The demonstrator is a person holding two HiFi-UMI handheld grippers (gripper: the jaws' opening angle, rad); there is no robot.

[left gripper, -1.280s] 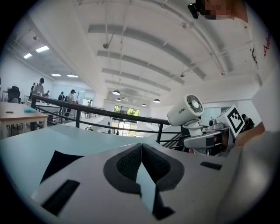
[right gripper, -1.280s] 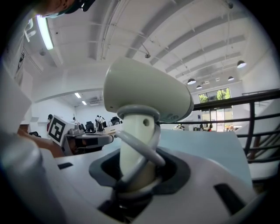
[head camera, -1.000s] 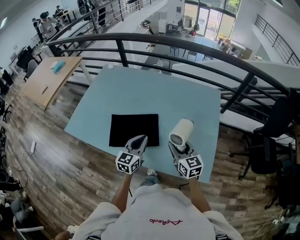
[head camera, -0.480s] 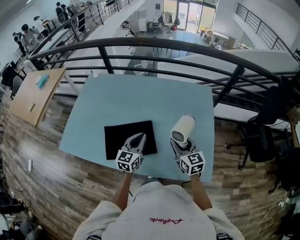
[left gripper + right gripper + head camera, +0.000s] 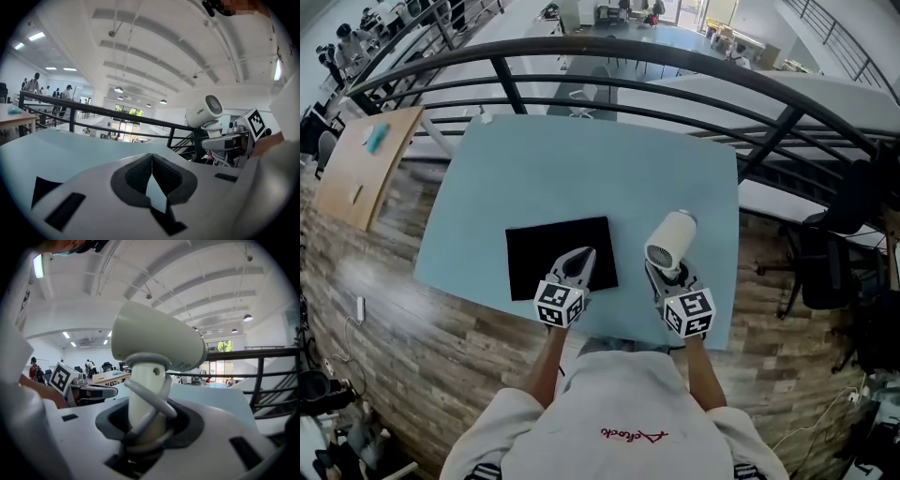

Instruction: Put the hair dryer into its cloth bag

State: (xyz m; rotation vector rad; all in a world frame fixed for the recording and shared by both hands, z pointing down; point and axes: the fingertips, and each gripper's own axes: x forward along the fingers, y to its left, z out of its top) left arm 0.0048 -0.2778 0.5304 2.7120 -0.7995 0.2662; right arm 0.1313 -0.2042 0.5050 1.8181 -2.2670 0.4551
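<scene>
Hair dryer (image 5: 154, 341) first: its pale handle stands upright between the jaws of the right gripper (image 5: 147, 423). The jaws are clamped on the handle low down, and a grey cord (image 5: 151, 401) is looped around the handle at the same spot. The barrel sits above the grip, with its grille end turned back toward the person.

I judge the shell to be hard, smooth plastic. Most of the weight is probably up in the barrel, so the dryer will likely want to tip or twist in the pads if it is swung fast. The low hold on the handle looks sound, and the cord loop may add some bite.

Seen from the head view, the dryer is held just to the right of the cloth bag (image 5: 561, 251), off its right edge and not over it.

The left gripper (image 5: 575, 269) has its jaws pressed together with nothing between them. It sits at the near edge of the bag, and I cannot tell whether it touches the fabric.

The bag lies flat and black on the pale blue table (image 5: 581, 159). It looks limp and thin, so it should fold and slide rather than hold a shape. I think one layer at its mouth needs pinching and lifting, but I cannot tell which edge is the mouth.
</scene>
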